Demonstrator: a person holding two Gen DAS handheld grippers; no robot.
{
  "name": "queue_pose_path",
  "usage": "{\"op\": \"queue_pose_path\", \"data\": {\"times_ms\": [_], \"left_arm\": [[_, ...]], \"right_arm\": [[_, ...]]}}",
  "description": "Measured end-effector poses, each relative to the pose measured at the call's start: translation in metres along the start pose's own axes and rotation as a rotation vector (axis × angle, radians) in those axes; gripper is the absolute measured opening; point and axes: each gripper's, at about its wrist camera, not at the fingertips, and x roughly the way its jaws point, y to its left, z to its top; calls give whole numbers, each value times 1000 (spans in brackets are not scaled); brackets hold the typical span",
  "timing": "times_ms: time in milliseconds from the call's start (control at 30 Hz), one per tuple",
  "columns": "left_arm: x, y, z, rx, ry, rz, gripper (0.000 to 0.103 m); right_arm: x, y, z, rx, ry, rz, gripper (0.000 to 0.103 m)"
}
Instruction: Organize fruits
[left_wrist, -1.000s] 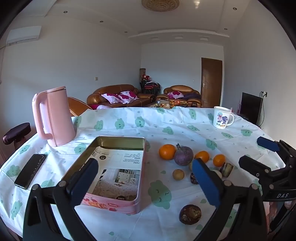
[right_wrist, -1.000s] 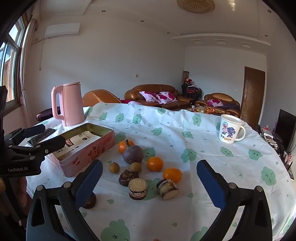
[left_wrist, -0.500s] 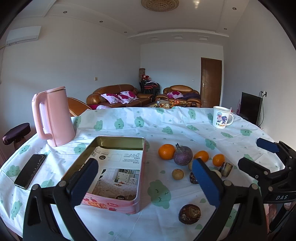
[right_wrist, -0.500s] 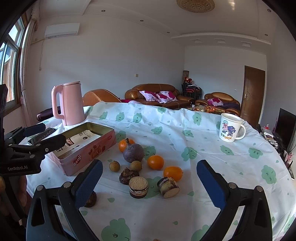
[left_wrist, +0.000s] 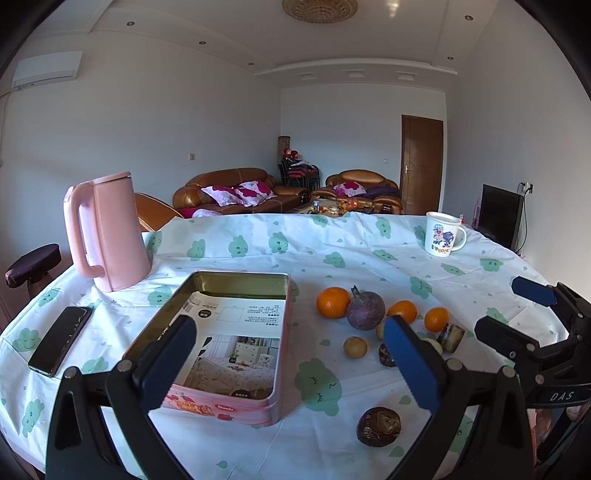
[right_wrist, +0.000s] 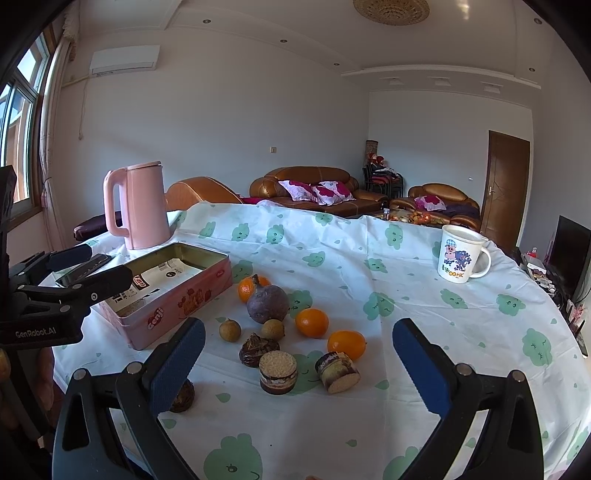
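A pink tin box (left_wrist: 221, 404) (right_wrist: 173, 310) lies open on the table with a printed sheet in it. To its right is a cluster of fruit: three oranges (left_wrist: 332, 302) (right_wrist: 311, 322), a purple mangosteen (left_wrist: 365, 310) (right_wrist: 267, 304), two small tan longans (left_wrist: 355, 347) (right_wrist: 229, 329), dark wrinkled fruits (left_wrist: 378, 426) (right_wrist: 258, 350) and two cut round pieces (right_wrist: 277, 372). My left gripper (left_wrist: 291, 369) is open and empty above the box's near end. My right gripper (right_wrist: 299, 369) is open and empty in front of the fruit.
A pink kettle (left_wrist: 105, 230) (right_wrist: 136, 205) stands behind the box. A black phone (left_wrist: 61, 339) lies at the left edge. A white mug (left_wrist: 441, 233) (right_wrist: 461, 258) stands at the far right. The round table has a white cloth (right_wrist: 369, 258) with green prints.
Both grippers have stayed open and almost still; the views shift only slightly.
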Motion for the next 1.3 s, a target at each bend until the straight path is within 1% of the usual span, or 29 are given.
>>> {"op": "queue_pose_path", "data": {"times_ms": [1300], "left_arm": [[1,-2,-4,1,6,-3,103]], "right_arm": [[4,3,-7,-7,18,6,102]]}}
